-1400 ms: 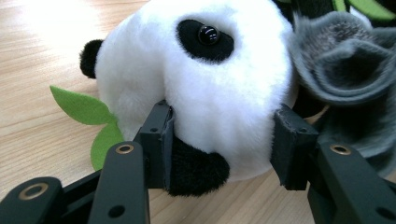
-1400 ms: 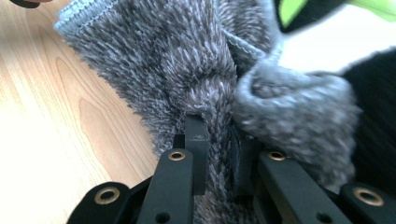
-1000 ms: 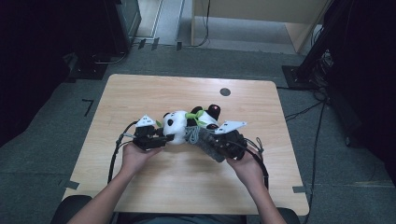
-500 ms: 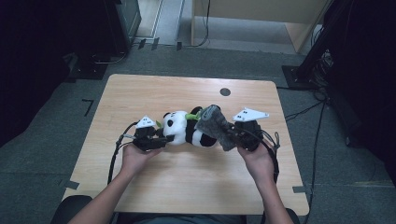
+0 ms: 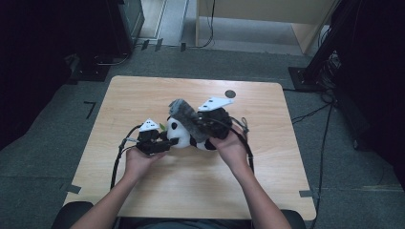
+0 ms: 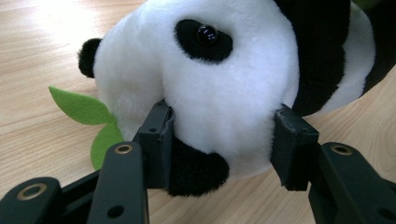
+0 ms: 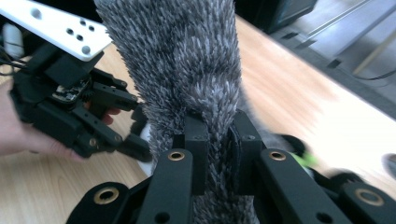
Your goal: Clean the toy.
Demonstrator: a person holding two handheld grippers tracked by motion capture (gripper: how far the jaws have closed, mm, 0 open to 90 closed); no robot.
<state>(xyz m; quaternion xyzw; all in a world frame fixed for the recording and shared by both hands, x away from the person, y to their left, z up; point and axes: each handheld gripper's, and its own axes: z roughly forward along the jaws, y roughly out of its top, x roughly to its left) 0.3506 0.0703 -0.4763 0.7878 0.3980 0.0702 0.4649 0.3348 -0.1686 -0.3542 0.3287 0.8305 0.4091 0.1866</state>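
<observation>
Panda at the middle of the table, my grippers on either side of it

The panda toy lies on the table about midway between its left and right edges, its head toward the left edge. My left gripper sits on the left-edge side of it, jaws to either side of the head, with the felt leaves on the tabletop just beside that head. My right gripper is over the toy's far end, toward the right edge, with the furry cloth between its jaws, above the toy. A small round mark lies near the far edge, well apart.
</observation>
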